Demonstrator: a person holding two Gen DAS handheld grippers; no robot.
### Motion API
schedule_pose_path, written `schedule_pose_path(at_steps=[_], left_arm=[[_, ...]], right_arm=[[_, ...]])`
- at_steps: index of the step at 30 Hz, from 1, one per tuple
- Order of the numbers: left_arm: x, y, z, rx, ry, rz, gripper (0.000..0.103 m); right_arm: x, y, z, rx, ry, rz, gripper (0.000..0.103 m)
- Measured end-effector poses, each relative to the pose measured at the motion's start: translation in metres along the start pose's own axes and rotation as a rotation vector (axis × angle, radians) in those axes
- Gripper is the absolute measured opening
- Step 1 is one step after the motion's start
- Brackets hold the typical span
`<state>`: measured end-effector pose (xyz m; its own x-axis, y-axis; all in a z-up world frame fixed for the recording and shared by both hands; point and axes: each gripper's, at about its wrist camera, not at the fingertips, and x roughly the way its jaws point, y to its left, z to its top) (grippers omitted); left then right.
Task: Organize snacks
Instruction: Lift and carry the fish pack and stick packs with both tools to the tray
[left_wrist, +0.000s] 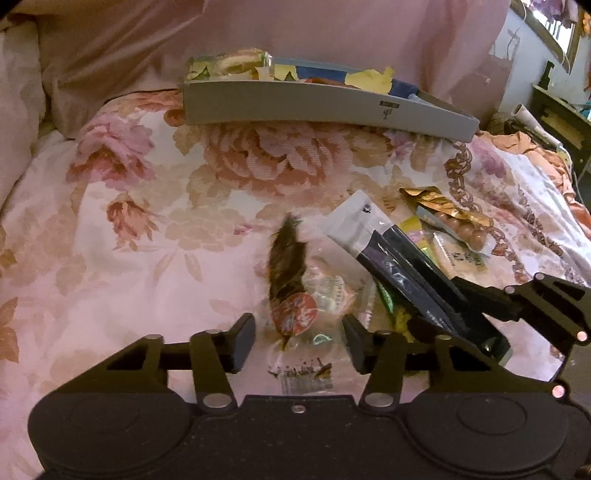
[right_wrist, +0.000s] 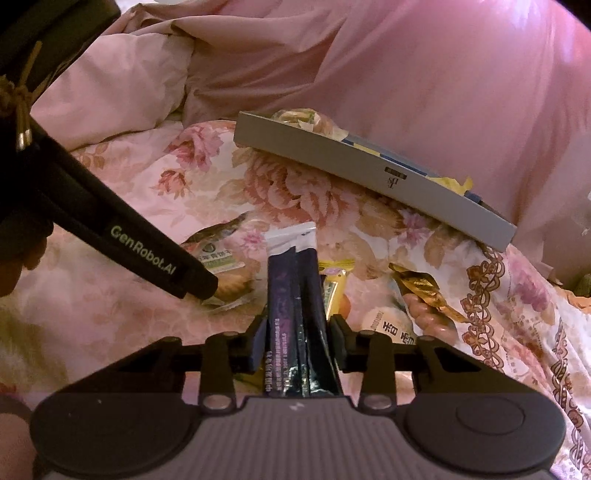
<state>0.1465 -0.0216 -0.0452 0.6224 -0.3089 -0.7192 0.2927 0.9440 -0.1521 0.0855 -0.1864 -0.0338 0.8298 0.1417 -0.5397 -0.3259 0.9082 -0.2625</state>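
Observation:
My right gripper (right_wrist: 297, 332) is shut on a bundle of dark purple stick packets (right_wrist: 295, 295) with white tops; the bundle also shows in the left wrist view (left_wrist: 388, 254). My left gripper (left_wrist: 299, 332) is open, its fingers either side of a clear packet with a brown snack and red label (left_wrist: 291, 291) lying on the floral bedspread. That packet shows in the right wrist view (right_wrist: 225, 266) under the left gripper's finger (right_wrist: 177, 273). A grey tray (left_wrist: 325, 107) holding several snacks sits further back, also in the right wrist view (right_wrist: 369, 173).
More loose snacks lie to the right: a gold-topped pack of brown balls (left_wrist: 454, 221), a yellow packet (right_wrist: 336, 284) and a pale wafer pack (left_wrist: 461, 254). Pink pillows (left_wrist: 258, 33) rise behind the tray. Room furniture (left_wrist: 554, 114) stands at far right.

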Motion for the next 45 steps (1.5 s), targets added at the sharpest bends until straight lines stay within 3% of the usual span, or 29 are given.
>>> schedule_pose_path(at_steps=[10,18,27,37,45], left_arm=[[-0.014,-0.011,-0.005,0.022,-0.014,0.041,0.050],[-0.029,-0.031,-0.012,0.128,-0.067,0.088,0.050],[-0.045,-0.035,-0.006,0.127,-0.175,0.129,0.050],[-0.056,-0.043,0.035,0.139,-0.284,0.128,0.050],[-0.050,-0.046,0.102,0.125,-0.370,0.092,0.051]], right_arm=[[-0.005,0.010,0.001,-0.103,-0.011,-0.053,0.035],[-0.007,0.017,-0.001,-0.204,-0.029,-0.118,0.035],[-0.014,0.015,0.002,-0.253,-0.091,-0.195,0.035],[-0.022,-0.007,0.025,-0.236,-0.186,-0.267,0.035],[-0.007,-0.054,0.071,-0.200,-0.278,-0.314,0.035]])
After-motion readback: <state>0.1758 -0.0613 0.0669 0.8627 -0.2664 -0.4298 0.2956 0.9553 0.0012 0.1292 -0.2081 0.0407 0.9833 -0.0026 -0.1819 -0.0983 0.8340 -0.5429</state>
